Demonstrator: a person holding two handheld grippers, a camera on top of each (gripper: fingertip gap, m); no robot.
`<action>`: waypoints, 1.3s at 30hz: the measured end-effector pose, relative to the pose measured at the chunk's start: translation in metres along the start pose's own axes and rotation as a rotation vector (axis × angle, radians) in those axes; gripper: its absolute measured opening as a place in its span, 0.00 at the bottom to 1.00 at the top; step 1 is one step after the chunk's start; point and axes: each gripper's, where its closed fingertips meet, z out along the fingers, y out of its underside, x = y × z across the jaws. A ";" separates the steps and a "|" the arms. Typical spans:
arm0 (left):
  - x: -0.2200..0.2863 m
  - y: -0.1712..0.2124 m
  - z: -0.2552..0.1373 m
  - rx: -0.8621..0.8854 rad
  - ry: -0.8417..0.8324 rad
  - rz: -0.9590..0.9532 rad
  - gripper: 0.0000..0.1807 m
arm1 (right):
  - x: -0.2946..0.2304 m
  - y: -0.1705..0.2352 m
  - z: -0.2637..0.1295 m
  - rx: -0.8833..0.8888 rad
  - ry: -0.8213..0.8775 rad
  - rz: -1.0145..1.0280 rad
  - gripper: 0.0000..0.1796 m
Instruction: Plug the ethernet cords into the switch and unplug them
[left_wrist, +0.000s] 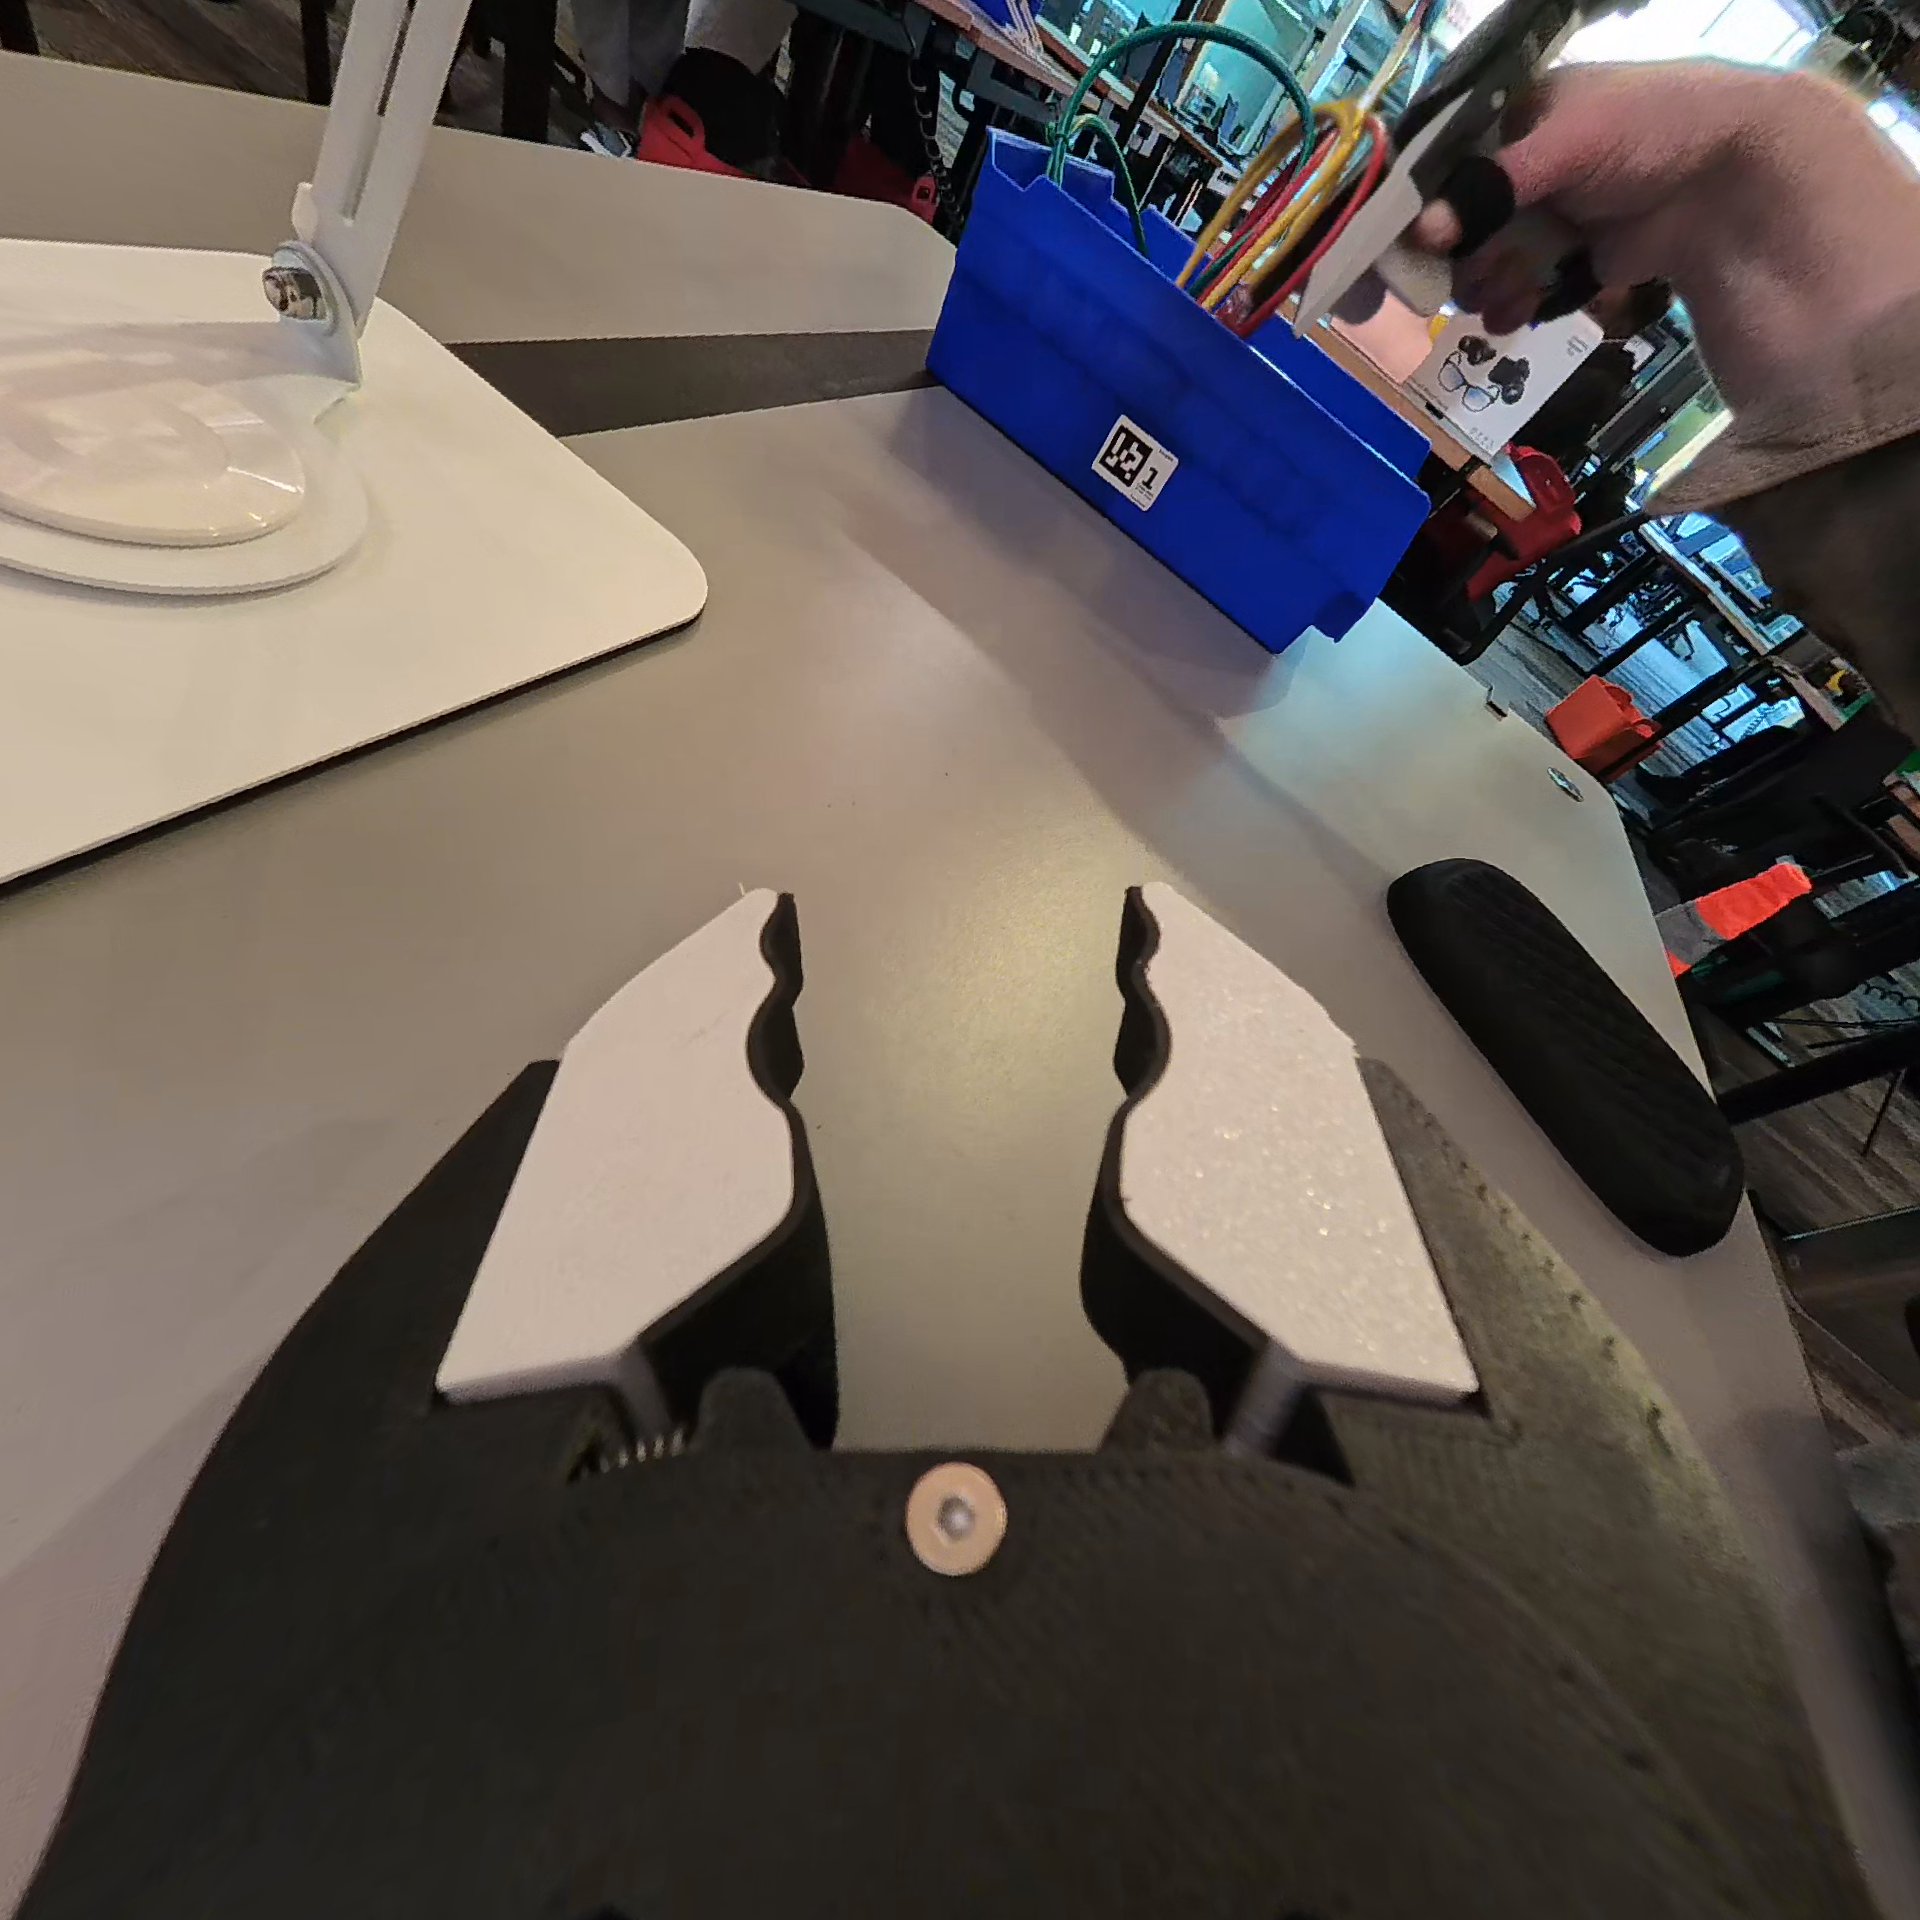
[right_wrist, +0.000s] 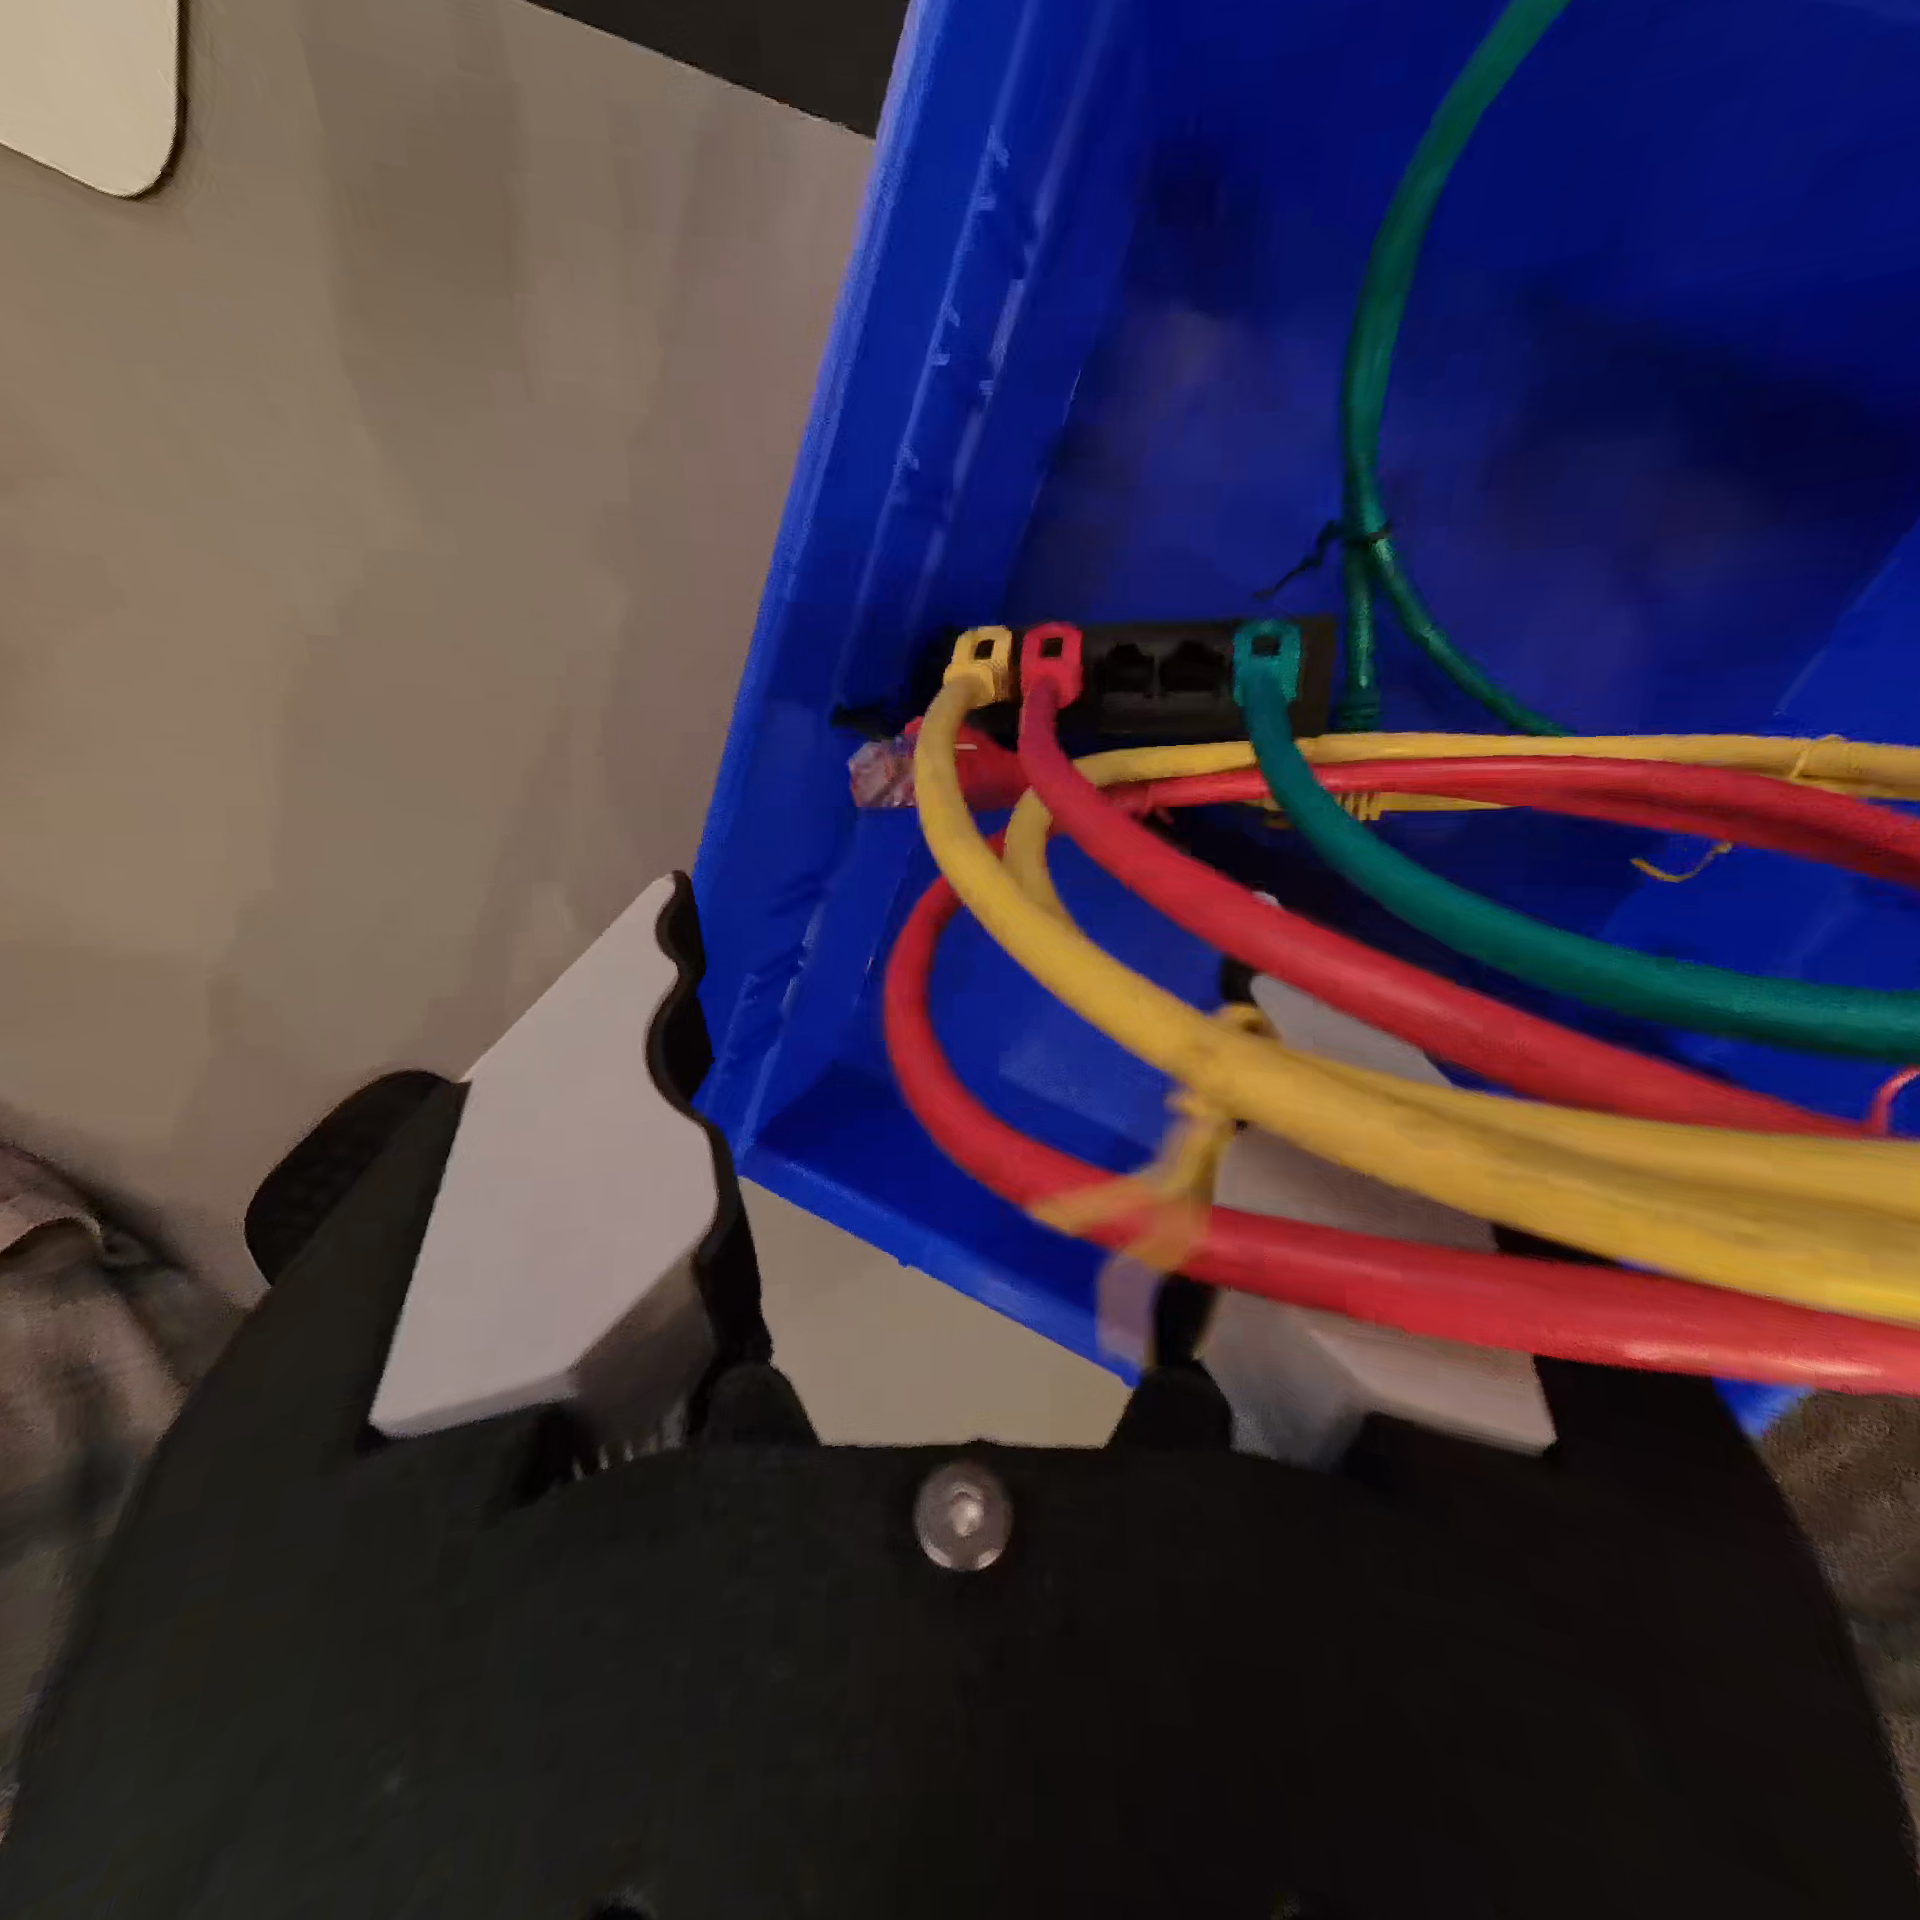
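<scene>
In the right wrist view I look down into a blue bin (right_wrist: 935, 436). A black switch (right_wrist: 1153, 681) lies at its bottom. A yellow plug (right_wrist: 982, 655), a red plug (right_wrist: 1049, 655) and a green plug (right_wrist: 1265, 655) sit in its ports, with two empty ports between red and green. A loose red cord end with a clear plug (right_wrist: 883, 774) lies left of the switch. A loose green cord end (right_wrist: 1356, 701) lies to its right. My right gripper (right_wrist: 961, 940) is open and straddles the bin's near corner, with cords draped over its right finger. My left gripper (left_wrist: 961, 904) is open and empty over the table.
In the left wrist view the blue bin (left_wrist: 1174, 436) stands at the grey table's far right, with cord loops (left_wrist: 1278, 197) rising from it and a hand holding the right gripper (left_wrist: 1320, 301) above. A white stand base (left_wrist: 312, 582) lies left. A black pad (left_wrist: 1558, 1049) lies right. Left tips to right tips: about 45 cm.
</scene>
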 end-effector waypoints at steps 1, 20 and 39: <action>0.000 0.000 0.000 0.000 -0.001 0.001 0.32 | -0.002 0.000 0.004 0.012 -0.016 0.009 0.57; 0.000 0.000 0.000 0.000 -0.009 0.010 0.32 | 0.038 -0.014 -0.090 0.290 0.785 -0.618 0.39; 0.001 0.001 0.002 -0.011 -0.003 0.018 0.32 | 0.047 -0.067 -0.082 -0.505 0.777 -1.231 0.03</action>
